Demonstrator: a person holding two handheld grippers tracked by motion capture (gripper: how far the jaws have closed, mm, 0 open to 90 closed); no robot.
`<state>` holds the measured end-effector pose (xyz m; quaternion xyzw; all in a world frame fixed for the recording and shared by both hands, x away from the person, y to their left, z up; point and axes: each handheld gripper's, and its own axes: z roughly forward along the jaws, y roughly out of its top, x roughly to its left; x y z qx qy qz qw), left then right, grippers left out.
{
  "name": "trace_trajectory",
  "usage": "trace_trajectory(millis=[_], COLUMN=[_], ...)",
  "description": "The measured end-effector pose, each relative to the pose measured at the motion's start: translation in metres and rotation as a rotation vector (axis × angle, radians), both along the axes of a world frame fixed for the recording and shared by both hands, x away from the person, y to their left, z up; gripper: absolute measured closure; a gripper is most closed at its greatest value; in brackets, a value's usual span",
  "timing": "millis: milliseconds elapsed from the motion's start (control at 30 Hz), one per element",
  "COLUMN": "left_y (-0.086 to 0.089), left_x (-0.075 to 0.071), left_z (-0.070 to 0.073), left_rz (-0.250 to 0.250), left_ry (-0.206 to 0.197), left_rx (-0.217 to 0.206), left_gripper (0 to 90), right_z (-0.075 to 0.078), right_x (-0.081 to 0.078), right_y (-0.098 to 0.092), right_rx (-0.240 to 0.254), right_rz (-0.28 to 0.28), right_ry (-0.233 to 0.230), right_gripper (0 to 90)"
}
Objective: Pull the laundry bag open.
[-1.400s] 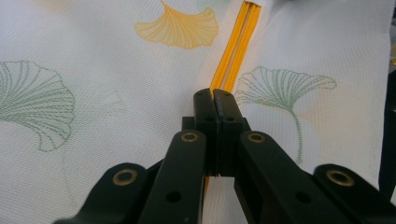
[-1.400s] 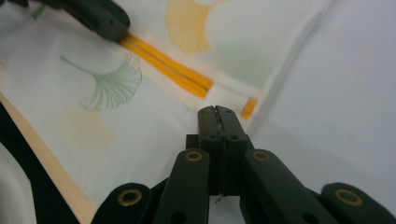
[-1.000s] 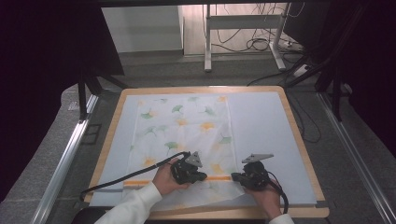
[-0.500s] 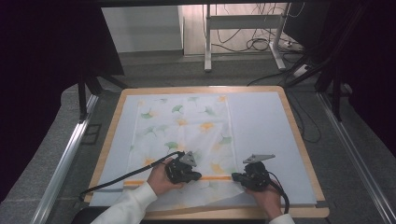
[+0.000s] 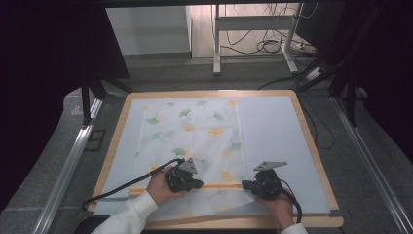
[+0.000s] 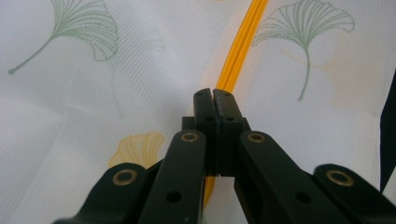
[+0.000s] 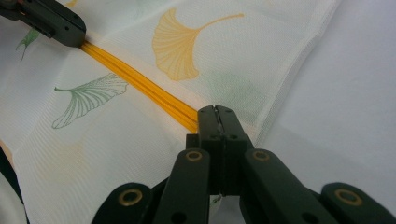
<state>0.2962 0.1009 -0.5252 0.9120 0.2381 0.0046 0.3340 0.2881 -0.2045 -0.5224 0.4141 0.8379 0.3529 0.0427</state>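
I see the leaf-print cloth spread over the table, reaching its near edge. My left gripper and right gripper both pinch its orange stripe, jaws pressed together.

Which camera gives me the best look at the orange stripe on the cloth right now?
The right gripper view: the orange stripe runs in focus from the right gripper up to the left gripper. The left gripper view shows a shorter stretch beyond its shut jaws. The high view shows a thin line between both grippers.
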Motion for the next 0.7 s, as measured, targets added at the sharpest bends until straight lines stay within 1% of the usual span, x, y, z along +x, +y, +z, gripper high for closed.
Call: trace_trajectory(millis=[267,533,700], left_y=[0.01,0.015,0.016], left_x=[-0.001,-0.002,-0.004], left_z=[0.0,-0.001,-0.001], left_rz=[0.013,0.023,0.021], left_ry=[0.008,0.012,0.007], left_rx=[-0.003,-0.008,-0.003], left_gripper=[90.0,90.0,90.0], right_z=[0.0,0.0,0.0], right_x=[0.0,0.0,0.0], right_y=[0.0,-0.001,-0.001], right_rx=[0.002,0.001,0.001], right_rz=[0.0,0.003,0.003], right_ry=[-0.001,0.004,0.004], right_gripper=[89.9,89.9,89.9])
